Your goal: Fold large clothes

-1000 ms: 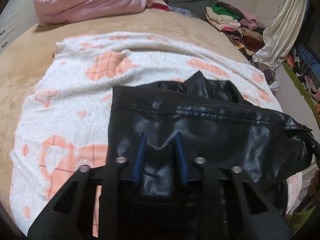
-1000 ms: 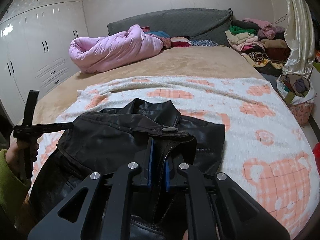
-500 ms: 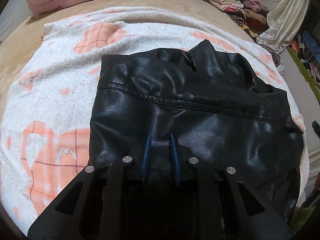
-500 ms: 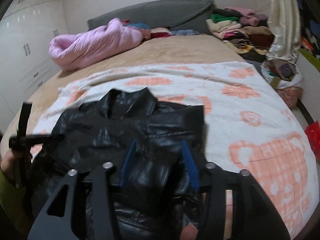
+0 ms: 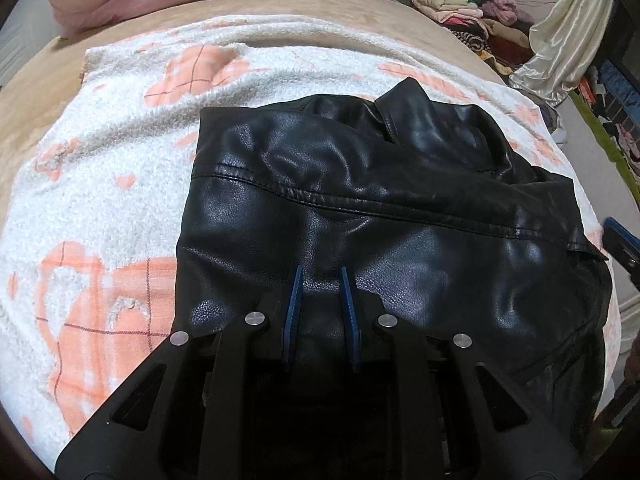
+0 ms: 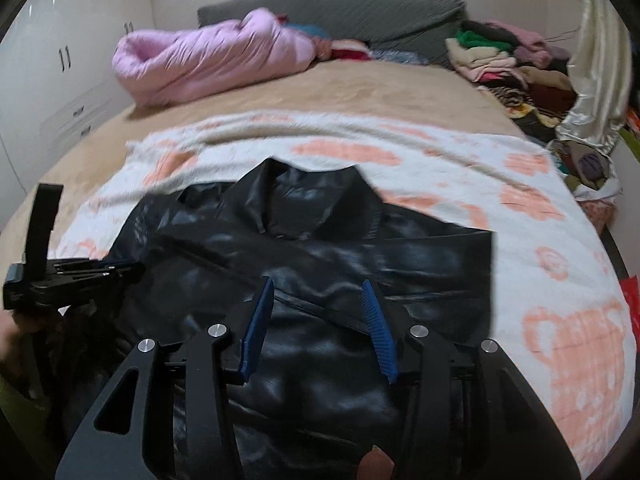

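A black leather jacket [image 5: 400,184] lies on a white blanket with orange bears [image 5: 100,160], its collar at the far side. My left gripper [image 5: 320,276] is shut on a fold of the jacket's near edge, and leather bulges between its blue pads [image 5: 294,304]. In the right wrist view the jacket [image 6: 320,248] spreads under my right gripper [image 6: 316,286]. Its jaws stand apart and are closing, with the pads [image 6: 258,320] pressing on nothing. My left gripper [image 6: 120,268] shows there at the jacket's left edge, held by a hand. The right gripper's tip [image 5: 620,240] peeks in at the left wrist view's right edge.
The blanket [image 6: 560,280] covers the near half of a tan bed. A rolled pink duvet [image 6: 208,64] and a grey headboard [image 6: 360,8] are at the far end. Stacked clothes [image 6: 508,60] and a cream curtain [image 5: 568,40] stand at the far right, a white wardrobe [image 6: 60,60] at the left.
My right gripper let go of the jacket flap, opened wide and slid sideways over the jacket, which now lies flatter. My left gripper sank with its fold, then kept still.
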Demonstrator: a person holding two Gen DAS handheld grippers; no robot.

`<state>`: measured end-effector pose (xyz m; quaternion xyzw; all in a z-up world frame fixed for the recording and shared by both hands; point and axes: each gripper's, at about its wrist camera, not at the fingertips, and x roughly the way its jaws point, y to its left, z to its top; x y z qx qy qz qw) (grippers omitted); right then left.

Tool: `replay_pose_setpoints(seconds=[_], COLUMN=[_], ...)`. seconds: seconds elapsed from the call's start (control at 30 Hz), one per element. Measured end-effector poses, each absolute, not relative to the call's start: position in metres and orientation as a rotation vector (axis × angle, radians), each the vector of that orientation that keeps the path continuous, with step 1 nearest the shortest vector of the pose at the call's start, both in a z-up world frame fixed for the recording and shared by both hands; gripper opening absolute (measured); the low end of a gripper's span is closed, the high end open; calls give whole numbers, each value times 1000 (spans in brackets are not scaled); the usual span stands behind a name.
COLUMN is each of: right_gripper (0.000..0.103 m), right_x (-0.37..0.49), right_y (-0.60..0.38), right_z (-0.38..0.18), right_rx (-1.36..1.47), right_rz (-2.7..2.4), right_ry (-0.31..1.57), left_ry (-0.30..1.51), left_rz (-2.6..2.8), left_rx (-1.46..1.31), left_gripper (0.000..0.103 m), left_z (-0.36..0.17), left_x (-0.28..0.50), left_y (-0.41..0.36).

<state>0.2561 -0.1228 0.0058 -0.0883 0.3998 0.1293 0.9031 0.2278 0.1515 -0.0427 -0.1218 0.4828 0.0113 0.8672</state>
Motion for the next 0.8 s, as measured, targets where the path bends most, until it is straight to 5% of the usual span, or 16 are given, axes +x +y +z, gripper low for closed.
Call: replay_pose_setpoints(seconds=[0.27, 0.63, 0.7, 0.8], right_gripper=[41, 43, 45, 48], right_x=[299, 273, 258, 239], right_y=[-114, -129, -137, -148], right_z=[-61, -38, -26, -10], right_rx=[-205, -107, -84, -65], right_rz=[215, 265, 267, 266], right_ry=[1075, 956, 917, 870], left_ry=[992, 939, 921, 892], left_rz=[12, -3, -6, -17], left_rx=[-275, -314, -340, -330], left_gripper=[12, 12, 15, 37], left_z=[-43, -34, -28, -15], left_x=[225, 215, 209, 199], left_y=[153, 158, 159, 152])
